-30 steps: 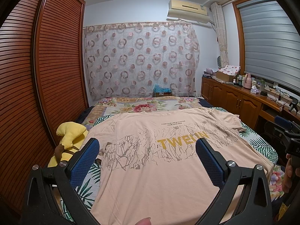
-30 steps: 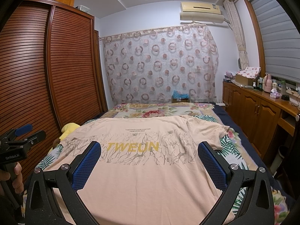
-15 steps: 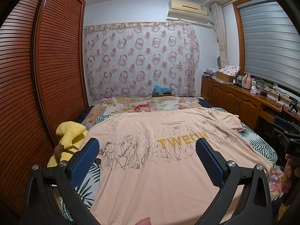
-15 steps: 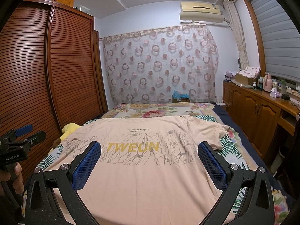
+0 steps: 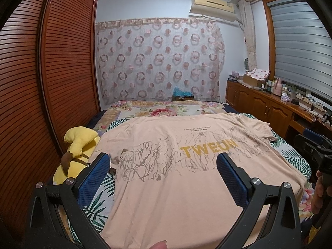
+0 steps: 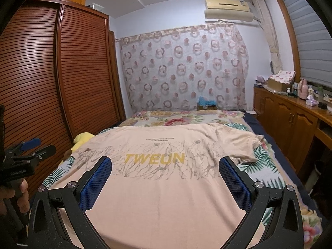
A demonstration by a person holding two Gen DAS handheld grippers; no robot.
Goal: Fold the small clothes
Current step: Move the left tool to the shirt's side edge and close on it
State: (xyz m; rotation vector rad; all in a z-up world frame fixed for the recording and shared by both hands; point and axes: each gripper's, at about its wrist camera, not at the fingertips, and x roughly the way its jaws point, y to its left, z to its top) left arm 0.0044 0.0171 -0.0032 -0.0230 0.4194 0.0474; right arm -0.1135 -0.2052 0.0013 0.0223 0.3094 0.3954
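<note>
Flat lies T-shirt point(image 5: 186, 186) (tongs point(image 5: 161, 166) spread).

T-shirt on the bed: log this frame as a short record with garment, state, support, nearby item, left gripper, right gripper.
garment: peach T-shirt printed "TWEUN"
state: spread flat, unfolded, print up
support: bed with leaf-print cover
nearby item: yellow plush toy beside the shirt's left sleeve
left gripper: open, above shirt, holding nothing
right gripper: open, above shirt, holding nothing

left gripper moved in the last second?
No. In the left wrist view the yellow TWEUN print on the T-shirt sits at the same spot between the open jaws of the left gripper, and the air conditioner has not shifted in frame.
</note>
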